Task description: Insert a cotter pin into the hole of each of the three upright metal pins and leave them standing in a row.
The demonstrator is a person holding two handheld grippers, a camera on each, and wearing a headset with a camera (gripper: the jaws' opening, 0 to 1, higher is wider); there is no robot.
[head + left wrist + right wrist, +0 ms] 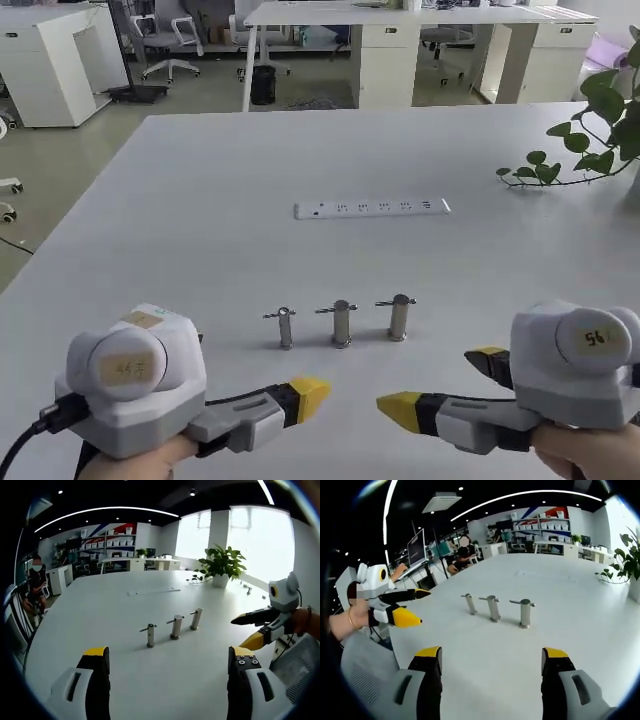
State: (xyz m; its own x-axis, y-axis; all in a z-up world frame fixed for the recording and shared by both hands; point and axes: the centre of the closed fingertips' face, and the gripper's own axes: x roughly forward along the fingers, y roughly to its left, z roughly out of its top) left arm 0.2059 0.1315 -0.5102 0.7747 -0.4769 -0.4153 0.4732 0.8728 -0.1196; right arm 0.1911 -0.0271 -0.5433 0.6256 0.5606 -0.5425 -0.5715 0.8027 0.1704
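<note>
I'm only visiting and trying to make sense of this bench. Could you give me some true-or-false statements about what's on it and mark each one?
1. Three metal pins stand upright in a row on the table. True.
2. The left gripper is holding a pin. False: its jaws are open and empty, short of the pins.
3. Each pin carries a thin crosspiece near its top. True.
4. The power strip lies between the grippers and the pins. False: it lies beyond the pins.
5. The right gripper is shut. False: its jaws are open.
6. A leafy plant stands near the table's edge. True.
</note>
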